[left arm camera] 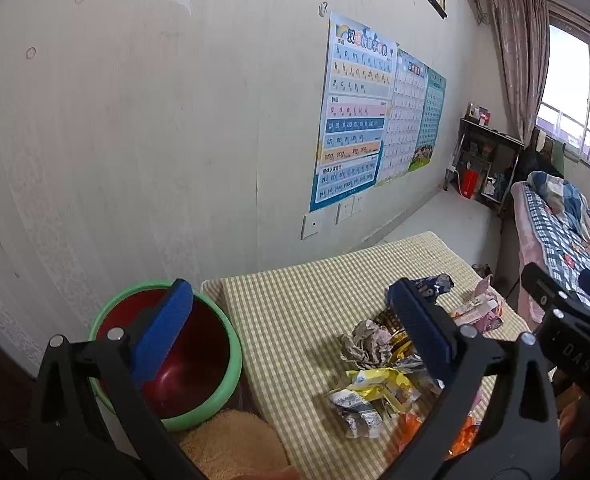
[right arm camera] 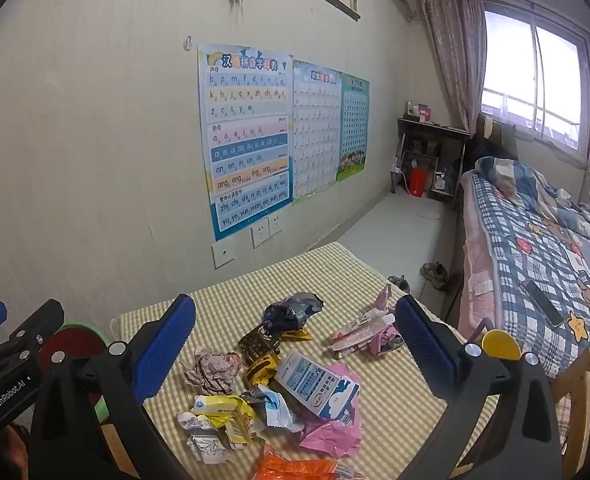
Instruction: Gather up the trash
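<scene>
Stood against a pale wall point(right arm camera: 95, 120) hung with alphabet posters point(right arm camera: 247, 136), probably just a bedroom corner pressed into service. Filled the right of the room: a bed point(right arm camera: 535, 248) under a checked quilt, beneath a curtained window point(right arm camera: 535, 80).

Served as the work surface: a low table point(left arm camera: 295, 320) under a yellow gingham cloth, set close to the wall. Sat just beside its left edge and lower down: a green-rimmed bin point(left arm camera: 231, 352) with a dark red inside, placed there, most likely, so litter could be dropped in with a short swing.

Lay scattered over the near half of the cloth: the trash point(right arm camera: 279, 380), loose and unsorted. Among it, a pink plastic bag point(right arm camera: 335, 432), partly under a white and blue carton point(right arm camera: 315, 384); an orange wrapper point(right arm camera: 295, 468) at the near edge; a crumpled paper ball point(right arm camera: 211, 368); yellow packets point(right arm camera: 223, 408); a dark crumpled wrapper point(right arm camera: 291, 312) farther back; pink packaging point(right arm camera: 367, 332) toward the right edge.

Hung above the bin and the table's left side, angled down: the left gripper point(left arm camera: 295, 332), blue pads spread wide, nothing between them. Hovered over the heap likewise: the right gripper point(right arm camera: 295, 348), jaws fully apart and empty, seemingly poised for a first pick. Nothing yet lifted.
</scene>
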### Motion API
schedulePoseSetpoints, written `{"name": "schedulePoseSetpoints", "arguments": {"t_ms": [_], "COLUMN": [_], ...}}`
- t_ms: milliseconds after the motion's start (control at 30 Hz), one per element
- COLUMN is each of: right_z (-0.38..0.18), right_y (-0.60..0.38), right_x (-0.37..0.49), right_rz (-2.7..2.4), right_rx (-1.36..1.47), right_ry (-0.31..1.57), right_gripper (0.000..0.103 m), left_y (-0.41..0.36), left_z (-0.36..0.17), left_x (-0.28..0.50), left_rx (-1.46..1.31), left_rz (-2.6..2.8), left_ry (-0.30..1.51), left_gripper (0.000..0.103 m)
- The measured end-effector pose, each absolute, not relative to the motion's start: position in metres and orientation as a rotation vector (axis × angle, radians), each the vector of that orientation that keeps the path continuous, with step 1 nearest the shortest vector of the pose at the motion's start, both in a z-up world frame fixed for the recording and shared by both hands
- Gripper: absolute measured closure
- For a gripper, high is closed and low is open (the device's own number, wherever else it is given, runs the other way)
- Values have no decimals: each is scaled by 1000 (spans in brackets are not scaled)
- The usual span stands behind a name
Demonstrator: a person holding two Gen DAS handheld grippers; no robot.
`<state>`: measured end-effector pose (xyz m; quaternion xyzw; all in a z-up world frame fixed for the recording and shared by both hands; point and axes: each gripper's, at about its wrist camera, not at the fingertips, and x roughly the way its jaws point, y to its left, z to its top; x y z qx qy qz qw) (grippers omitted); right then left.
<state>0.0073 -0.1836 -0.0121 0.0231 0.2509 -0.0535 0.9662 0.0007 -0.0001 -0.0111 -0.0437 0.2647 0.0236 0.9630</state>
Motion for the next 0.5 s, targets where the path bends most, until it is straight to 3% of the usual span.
{"name": "schedulePoseSetpoints", "arguments": {"t_ms": [500], "right_z": [-15], "right_y": [-179], "right_x": [11], "right_rz": [-118], "right_rx": [35], "right_ry": [525], "right_gripper": [7], "left_y": [3], "left_z": [-25], "left_x": [7], "left_rx": [-66], "left_rz": [91], "left_ry": [533], "left_gripper": [6]}}
